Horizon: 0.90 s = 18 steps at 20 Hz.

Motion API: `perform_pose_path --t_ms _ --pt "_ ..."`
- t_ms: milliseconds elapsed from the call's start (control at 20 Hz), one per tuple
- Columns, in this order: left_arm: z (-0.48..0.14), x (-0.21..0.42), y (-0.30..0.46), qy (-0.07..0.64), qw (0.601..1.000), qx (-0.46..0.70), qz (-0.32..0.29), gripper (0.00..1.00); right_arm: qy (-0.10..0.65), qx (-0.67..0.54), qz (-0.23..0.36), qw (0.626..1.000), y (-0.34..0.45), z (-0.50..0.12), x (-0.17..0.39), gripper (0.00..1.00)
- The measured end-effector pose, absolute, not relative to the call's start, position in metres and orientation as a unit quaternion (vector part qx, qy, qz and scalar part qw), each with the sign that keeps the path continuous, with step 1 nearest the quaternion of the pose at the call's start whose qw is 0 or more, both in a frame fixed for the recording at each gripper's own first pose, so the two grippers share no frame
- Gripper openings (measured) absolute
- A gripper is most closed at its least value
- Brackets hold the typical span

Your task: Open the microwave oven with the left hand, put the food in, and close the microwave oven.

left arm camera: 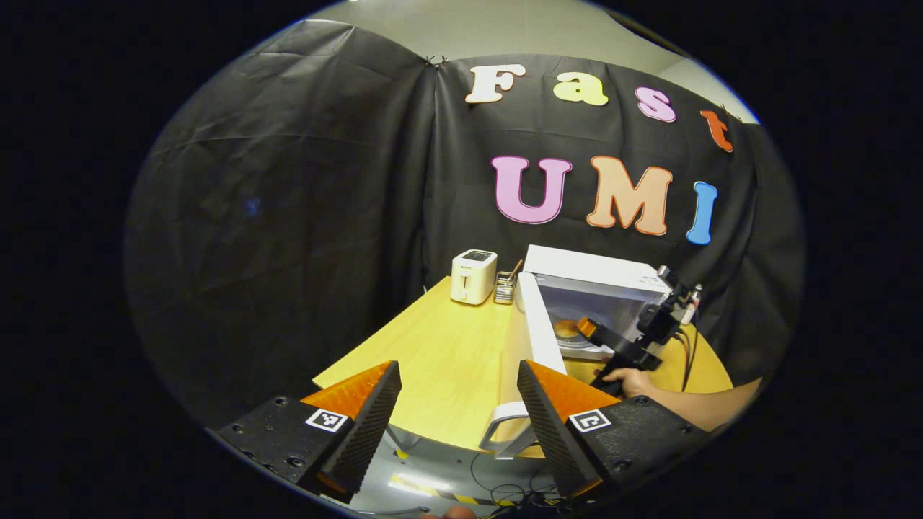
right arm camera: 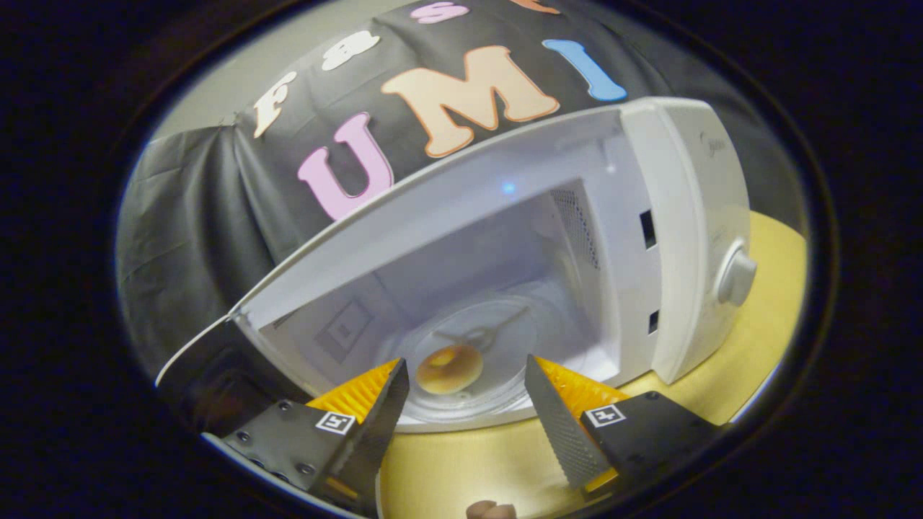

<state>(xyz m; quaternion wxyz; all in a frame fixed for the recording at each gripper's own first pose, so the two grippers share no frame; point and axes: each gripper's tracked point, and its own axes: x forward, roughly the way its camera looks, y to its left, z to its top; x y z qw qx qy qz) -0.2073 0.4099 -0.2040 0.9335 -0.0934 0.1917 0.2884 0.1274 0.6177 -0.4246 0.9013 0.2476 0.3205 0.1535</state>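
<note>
Left gripper (left arm camera: 458,404) held back from the table edge, level, fingers spread wide, nothing between them. Finger faces are ribbed, wedge-shaped, each on a flat bolted plate with a small square marker.

Ahead of it: a table (left arm camera: 433,353) with a smooth, pale wood-grain top and a curved front edge. The microwave door (left arm camera: 530,339) stands swung open, edge-on to this gripper, its looped handle (left arm camera: 505,429) just beside the gripper's right finger. Beyond the door, the boxy white microwave (left arm camera: 598,288). Farther off and left of it, a small rounded cream toaster (left arm camera: 472,276) and a little holder (left arm camera: 505,288) with sticks, too small to identify.

Right gripper (right arm camera: 465,400) tilted, pointing straight into the open oven cavity, fingers parted and empty; in the left gripper view a hand (left arm camera: 629,380) grips it from below, forearm coming in from the right.

The food (right arm camera: 449,367), a round, golden, ring-shaped bun like a doughnut, lies on the clear glass turntable (right arm camera: 497,339) inside, just ahead of the right gripper's fingertips, touching neither. Cavity walls are smooth and glossy white; a perforated vent panel sits on the right wall. A round knob (right arm camera: 735,276) sticks out of the front panel, right of the opening.
</note>
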Motion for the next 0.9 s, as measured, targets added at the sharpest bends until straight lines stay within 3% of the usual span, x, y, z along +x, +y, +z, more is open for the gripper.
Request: perform_pose_path --t_ms 250,300,700,750,800,850,900 --pt "-0.205 -0.212 0.422 0.203 0.928 -0.066 0.304 0.95 0.284 0.207 0.189 0.917 0.565 -0.365 0.122 0.9" --pt "-0.215 -0.226 0.431 0.209 0.926 -0.062 0.308 0.95 0.274 0.19 0.196 0.922 0.55 -0.351 0.124 1.0" --pt "-0.24 -0.237 0.446 0.209 0.926 -0.065 0.308 0.93 0.226 0.146 0.178 0.947 0.433 -0.245 0.147 0.99" --pt "-0.246 -0.234 0.446 0.212 0.927 -0.068 0.302 0.96 0.217 0.143 0.177 0.949 0.422 -0.23 0.148 0.9" --pt "-0.251 -0.234 0.442 0.215 0.929 -0.075 0.291 0.96 0.207 0.139 0.175 0.952 0.412 -0.215 0.15 0.99" --pt "-0.26 -0.233 0.44 0.226 0.927 -0.08 0.289 0.92 0.198 0.135 0.173 0.955 0.402 -0.201 0.149 0.99" --pt "-0.273 -0.235 0.446 0.24 0.92 -0.076 0.299 0.74 0.187 0.128 0.174 0.958 0.393 -0.186 0.149 0.99"
